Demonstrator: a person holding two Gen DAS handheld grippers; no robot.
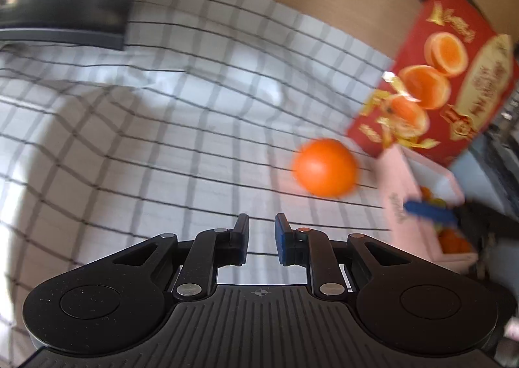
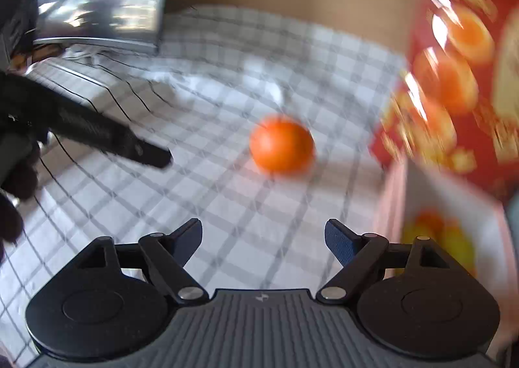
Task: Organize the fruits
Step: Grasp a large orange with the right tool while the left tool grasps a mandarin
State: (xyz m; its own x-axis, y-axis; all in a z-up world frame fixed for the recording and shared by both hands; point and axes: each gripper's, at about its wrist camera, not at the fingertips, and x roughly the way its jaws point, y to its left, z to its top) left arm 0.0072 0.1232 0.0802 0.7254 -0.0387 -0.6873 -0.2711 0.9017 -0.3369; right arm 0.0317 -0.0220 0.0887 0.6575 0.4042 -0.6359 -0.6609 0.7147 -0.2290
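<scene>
Each black gripper (image 1: 262, 222) has 2 blue-padded fingers (image 2: 337, 244) and silver rivets.

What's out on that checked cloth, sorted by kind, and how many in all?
Loose orange: 1
Pink box with fruit inside, fruit too blurred to count: 1
Red carton printed with oranges: 1
Gripper: 2, left and right
Total: 5

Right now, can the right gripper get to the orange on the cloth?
Probably yes. The right gripper is open, and only bare checked cloth lies between it and the orange. The left gripper stays off to the side.
</scene>
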